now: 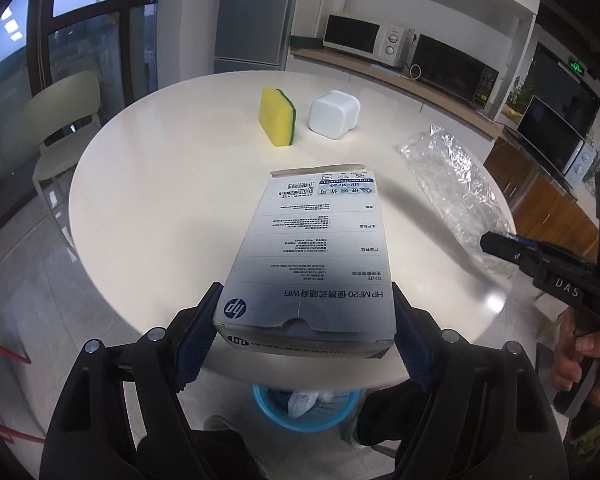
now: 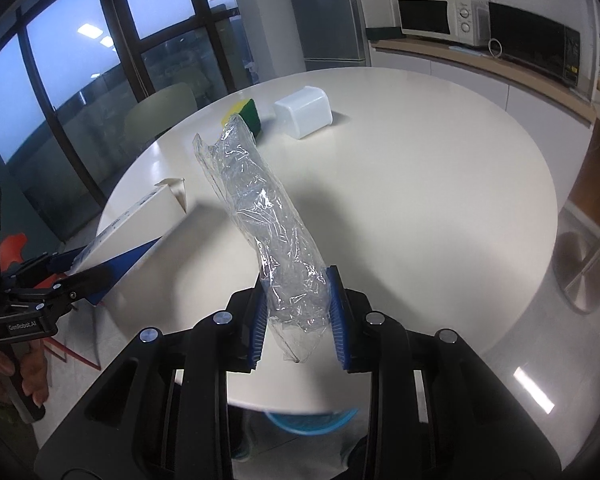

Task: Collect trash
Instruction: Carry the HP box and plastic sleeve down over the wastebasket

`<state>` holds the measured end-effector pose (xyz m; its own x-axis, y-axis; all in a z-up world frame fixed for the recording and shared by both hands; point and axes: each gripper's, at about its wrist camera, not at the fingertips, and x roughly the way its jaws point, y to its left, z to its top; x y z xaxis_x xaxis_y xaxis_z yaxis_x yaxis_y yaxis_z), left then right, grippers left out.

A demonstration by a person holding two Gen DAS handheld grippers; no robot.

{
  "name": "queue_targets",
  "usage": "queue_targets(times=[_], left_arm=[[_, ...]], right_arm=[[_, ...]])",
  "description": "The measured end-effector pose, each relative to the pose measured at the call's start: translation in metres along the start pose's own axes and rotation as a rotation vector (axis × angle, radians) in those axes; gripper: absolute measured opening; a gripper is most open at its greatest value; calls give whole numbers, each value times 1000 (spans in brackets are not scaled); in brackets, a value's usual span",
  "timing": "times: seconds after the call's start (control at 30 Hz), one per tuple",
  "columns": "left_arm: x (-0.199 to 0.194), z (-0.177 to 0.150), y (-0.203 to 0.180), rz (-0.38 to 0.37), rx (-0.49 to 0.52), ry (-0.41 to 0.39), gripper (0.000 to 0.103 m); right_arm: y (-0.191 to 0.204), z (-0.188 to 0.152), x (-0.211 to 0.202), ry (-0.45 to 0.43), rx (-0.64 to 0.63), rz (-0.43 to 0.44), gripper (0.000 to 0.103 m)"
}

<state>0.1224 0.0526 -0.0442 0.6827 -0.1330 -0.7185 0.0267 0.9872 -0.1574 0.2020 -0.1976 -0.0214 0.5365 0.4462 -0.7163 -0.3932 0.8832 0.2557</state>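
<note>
My left gripper (image 1: pixel 306 312) is shut on a white and blue HP cardboard box (image 1: pixel 312 248), held flat above the near edge of the round white table (image 1: pixel 172 184). The same box (image 2: pixel 140 220) shows at the left of the right wrist view. My right gripper (image 2: pixel 298 308) is shut on a crumpled clear plastic bag (image 2: pixel 260 208), which sticks up and away over the table. That bag (image 1: pixel 456 184) also appears at the right of the left wrist view. Below the table edge stands a blue waste basket (image 1: pixel 304 408) with white rubbish in it; its rim (image 2: pixel 312 422) shows under my right gripper.
A yellow and green sponge (image 1: pixel 278 116) and a white plastic container (image 1: pixel 334 112) stand at the far side of the table. A pale chair (image 1: pixel 60 128) is at the left. A person's hand (image 1: pixel 580 360) holds the right gripper's handle. Microwaves (image 1: pixel 364 38) sit on the back counter.
</note>
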Motion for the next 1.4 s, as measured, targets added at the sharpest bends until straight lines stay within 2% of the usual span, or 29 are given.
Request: queue_targets(times=[0.13,0.47,0.87,1.03,1.23,1.4], left_arm=[[-15,-13,-5,9,5,-21,78],[-49,-56,-6,32,17,-42,78],[-85,-101,-18,-13,43,-26,78],[-81,-117,-16,-24,25,8,78],[-55,-135,-15,-33,14,78,78],[-26,-148,-16,-24,16,150,78]], right_arm=[[-1,-12,-4,25,34,42,26],[12,-56,-29,31,-15,15,26],[27,-100,-63,46,-64,45,26],[30,-118,-63,81,-73,53,26],[36,-146,-59,139,-91,60,26],[33,-171,-34,214,-80,66,26]])
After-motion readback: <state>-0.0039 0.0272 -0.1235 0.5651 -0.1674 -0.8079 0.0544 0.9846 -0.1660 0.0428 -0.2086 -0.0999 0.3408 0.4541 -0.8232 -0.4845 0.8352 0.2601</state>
